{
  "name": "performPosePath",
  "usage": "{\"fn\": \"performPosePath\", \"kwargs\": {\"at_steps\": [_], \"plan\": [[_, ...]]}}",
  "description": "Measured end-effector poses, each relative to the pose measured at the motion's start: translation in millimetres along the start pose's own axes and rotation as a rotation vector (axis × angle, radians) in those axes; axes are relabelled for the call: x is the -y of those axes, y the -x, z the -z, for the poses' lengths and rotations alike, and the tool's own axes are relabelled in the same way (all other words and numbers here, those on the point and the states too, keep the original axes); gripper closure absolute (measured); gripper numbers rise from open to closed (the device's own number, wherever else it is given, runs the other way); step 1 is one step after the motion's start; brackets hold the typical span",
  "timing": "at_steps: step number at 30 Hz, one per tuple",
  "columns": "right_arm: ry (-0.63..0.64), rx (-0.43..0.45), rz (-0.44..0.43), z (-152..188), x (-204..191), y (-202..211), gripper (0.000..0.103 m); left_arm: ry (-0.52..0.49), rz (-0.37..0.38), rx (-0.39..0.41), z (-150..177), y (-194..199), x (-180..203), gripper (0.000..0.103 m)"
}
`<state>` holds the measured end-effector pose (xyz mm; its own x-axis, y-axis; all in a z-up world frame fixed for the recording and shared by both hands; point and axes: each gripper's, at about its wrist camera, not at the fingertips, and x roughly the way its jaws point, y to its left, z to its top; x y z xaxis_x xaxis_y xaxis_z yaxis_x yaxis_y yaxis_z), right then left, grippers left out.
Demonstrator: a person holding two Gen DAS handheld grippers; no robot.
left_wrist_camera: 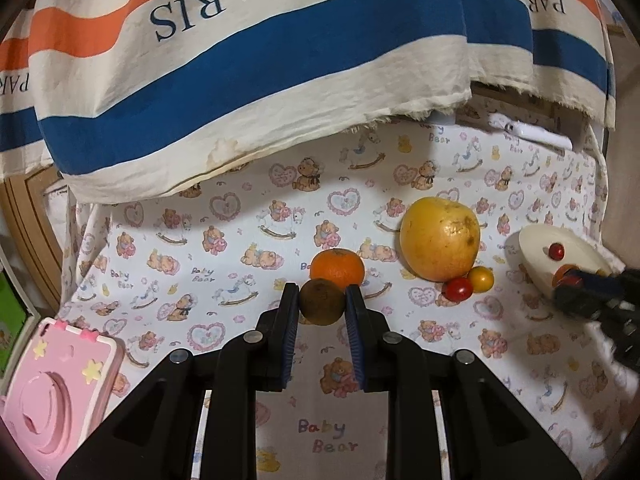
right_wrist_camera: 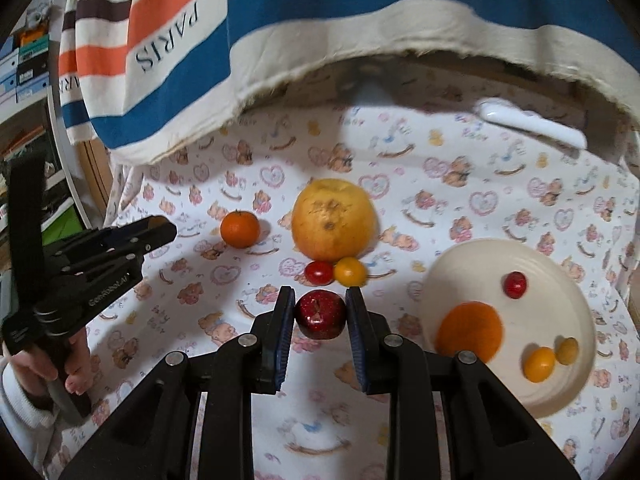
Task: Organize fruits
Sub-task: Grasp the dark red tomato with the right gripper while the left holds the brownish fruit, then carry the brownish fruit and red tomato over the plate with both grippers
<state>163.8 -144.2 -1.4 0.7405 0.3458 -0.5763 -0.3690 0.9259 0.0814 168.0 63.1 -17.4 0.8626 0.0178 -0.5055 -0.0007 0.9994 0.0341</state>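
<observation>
In the left wrist view, the left tongs (left_wrist_camera: 322,300) are clenched on a small brown-green round fruit (left_wrist_camera: 322,302), held above the bear-print cloth (left_wrist_camera: 224,240). Taking the big yellow grapefruit (left_wrist_camera: 440,238) as the landmark, an orange mandarin (left_wrist_camera: 337,266) sits to its left, just behind the held fruit. A red cherry tomato (left_wrist_camera: 457,289) and a yellow cherry tomato (left_wrist_camera: 481,279) touch each other at the grapefruit's near right foot. Farther right lies the cream plate (left_wrist_camera: 532,240), partly covered by the blurred right tongs (left_wrist_camera: 568,280); what they carry cannot be told here. A pink toy case (left_wrist_camera: 60,392) rests well left of the grapefruit, and a striped "PARIS" cloth (left_wrist_camera: 248,52) hangs behind it.

In the right wrist view, the right tongs (right_wrist_camera: 320,314) grip a dark red fruit (right_wrist_camera: 320,314), directly in front of the grapefruit (right_wrist_camera: 334,220). The two tomatoes (right_wrist_camera: 336,272) lie between them. The mandarin (right_wrist_camera: 240,229) sits to the grapefruit's left. The plate (right_wrist_camera: 560,280), right of it, holds a blurred orange fruit (right_wrist_camera: 470,332), a small red one (right_wrist_camera: 515,285) and two yellowish ones (right_wrist_camera: 550,358). The left tongs (right_wrist_camera: 162,226) show at far left, gripped by a hand (right_wrist_camera: 52,364).
</observation>
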Motion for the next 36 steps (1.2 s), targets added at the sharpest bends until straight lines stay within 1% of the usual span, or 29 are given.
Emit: {"fn": "performPosePath", "kwargs": {"at_steps": [3,5,8,10,12,15,19,22,24,28,29,33,36], "plan": [[-0.006,0.027,0.004,2,10,15,0.076,0.008,0.037,-0.003,-4,6,2,0.081],[-0.015,0.044,0.003,3,18,26,0.076,0.011,0.055,0.023,-8,17,3,0.081],[-0.033,0.078,0.013,3,34,43,0.076,0.005,0.062,0.077,-15,36,9,0.081],[-0.038,0.101,0.028,2,44,54,0.076,0.007,0.094,0.087,-21,44,15,0.081],[-0.043,0.127,0.046,0,53,64,0.076,-0.009,0.124,0.104,-29,54,28,0.081],[-0.057,0.168,0.073,-2,67,77,0.076,-0.052,0.146,0.137,-39,65,52,0.081],[-0.084,0.220,0.114,-5,87,89,0.076,-0.094,0.189,0.144,-50,68,86,0.081],[-0.104,0.247,0.135,-5,101,93,0.076,-0.109,0.231,0.129,-58,64,111,0.081],[-0.109,0.246,0.144,-6,108,92,0.076,-0.110,0.271,0.110,-63,56,126,0.081],[-0.142,0.247,0.188,-3,127,89,0.076,-0.122,0.313,0.075,-70,37,156,0.081],[-0.154,0.238,0.197,-2,133,87,0.076,-0.123,0.321,0.059,-72,30,163,0.081],[-0.172,0.193,0.290,1,152,80,0.076,-0.115,0.342,-0.020,-71,2,185,0.081],[-0.203,0.109,0.310,2,166,68,0.076,-0.118,0.345,-0.103,-66,-19,197,0.081]]}}
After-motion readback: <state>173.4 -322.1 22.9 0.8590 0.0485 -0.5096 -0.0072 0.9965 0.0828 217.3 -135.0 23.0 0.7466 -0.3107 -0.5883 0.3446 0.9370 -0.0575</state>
